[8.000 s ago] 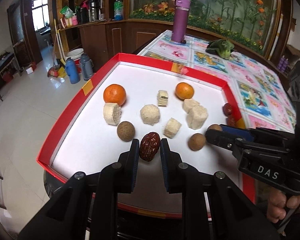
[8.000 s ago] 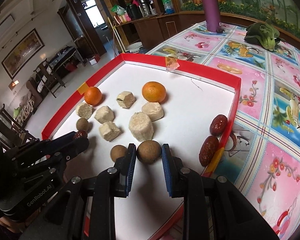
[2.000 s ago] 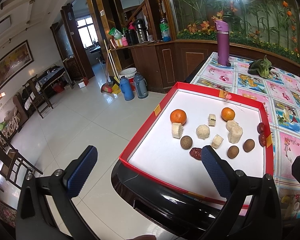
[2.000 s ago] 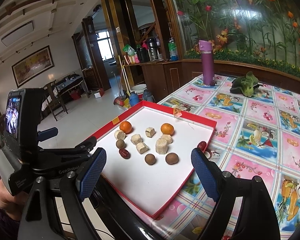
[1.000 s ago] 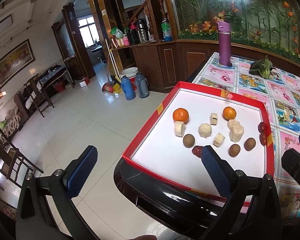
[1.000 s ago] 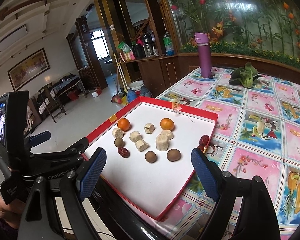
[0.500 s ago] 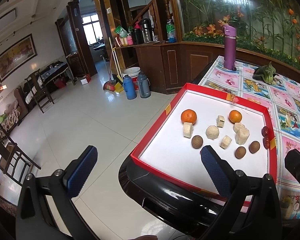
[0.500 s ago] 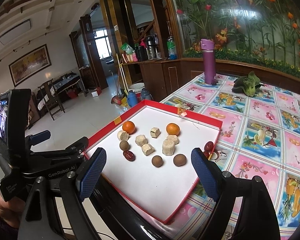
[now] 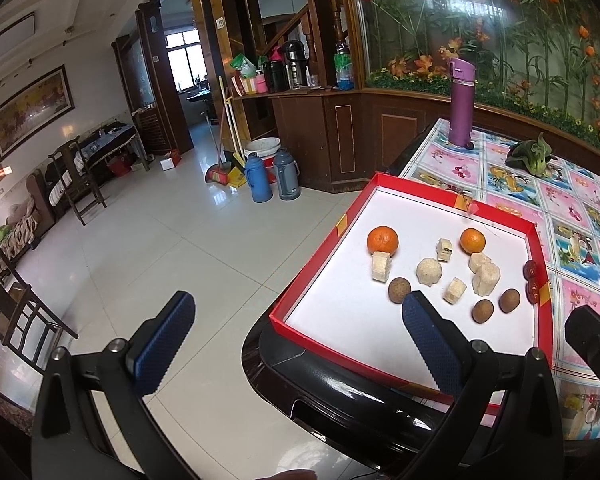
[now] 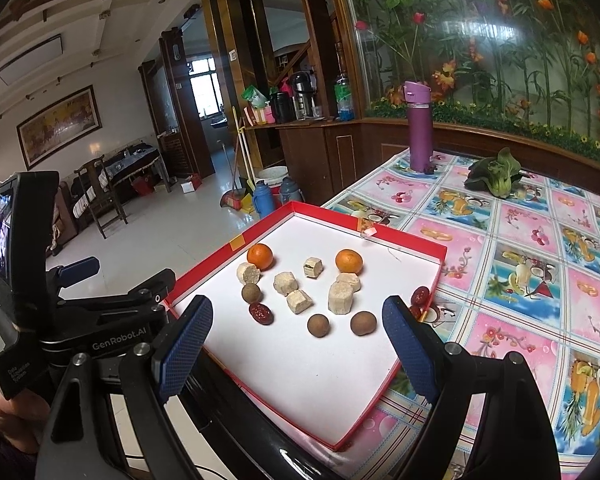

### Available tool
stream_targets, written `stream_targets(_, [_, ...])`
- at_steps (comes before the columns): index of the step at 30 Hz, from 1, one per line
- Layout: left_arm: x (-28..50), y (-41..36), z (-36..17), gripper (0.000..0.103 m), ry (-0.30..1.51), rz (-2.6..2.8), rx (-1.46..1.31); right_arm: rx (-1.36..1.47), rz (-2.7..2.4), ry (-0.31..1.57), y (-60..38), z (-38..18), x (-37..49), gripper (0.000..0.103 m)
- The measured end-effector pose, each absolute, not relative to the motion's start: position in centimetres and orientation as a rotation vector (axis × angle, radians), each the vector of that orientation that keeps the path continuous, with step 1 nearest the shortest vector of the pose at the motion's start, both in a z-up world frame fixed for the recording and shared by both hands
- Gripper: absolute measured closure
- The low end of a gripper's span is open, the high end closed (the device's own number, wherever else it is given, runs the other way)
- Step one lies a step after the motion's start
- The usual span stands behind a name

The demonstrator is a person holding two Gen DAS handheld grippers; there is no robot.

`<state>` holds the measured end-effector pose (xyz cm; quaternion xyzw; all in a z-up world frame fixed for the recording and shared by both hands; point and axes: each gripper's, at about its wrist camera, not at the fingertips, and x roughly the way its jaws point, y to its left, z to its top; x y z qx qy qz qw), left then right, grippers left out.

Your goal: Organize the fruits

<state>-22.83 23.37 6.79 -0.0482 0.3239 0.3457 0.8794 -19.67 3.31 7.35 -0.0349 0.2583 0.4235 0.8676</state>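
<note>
A red-rimmed white tray [image 9: 318,262] [image 10: 440,268] holds two oranges [image 9: 382,239] [image 10: 349,261], several pale corn-like chunks [image 10: 341,297], three brown round fruits [image 10: 318,325] and a red date [image 10: 261,313]. Two more dates [image 9: 531,276] [image 10: 421,295] lie at the tray's right edge. My left gripper [image 9: 296,332] is wide open and empty, held back from the tray's near-left corner. My right gripper [image 10: 296,334] is wide open and empty, held back above the tray's near edge. The left gripper's body [image 10: 80,320] shows at the left of the right wrist view.
The tray sits on a table with a pink fruit-print cloth [image 10: 540,272]. A purple bottle [image 10: 419,126] and a green vegetable [image 10: 496,176] stand at the far end. Left of the table is tiled floor with two thermos jugs [image 9: 272,176], a broom and chairs.
Eight seconds ago the left gripper held a date and the right a brown fruit over the tray. Both are now open and pulled back; over the last second the views drift only slightly.
</note>
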Motion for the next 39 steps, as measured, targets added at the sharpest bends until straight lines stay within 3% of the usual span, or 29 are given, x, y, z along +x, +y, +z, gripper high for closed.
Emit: stream_targets(39, [-22.3,23.0,6.5,0.0,0.668,0.699,-0.11,-0.028,0.871,0.539,2.7,7.5,-20.0,0.016])
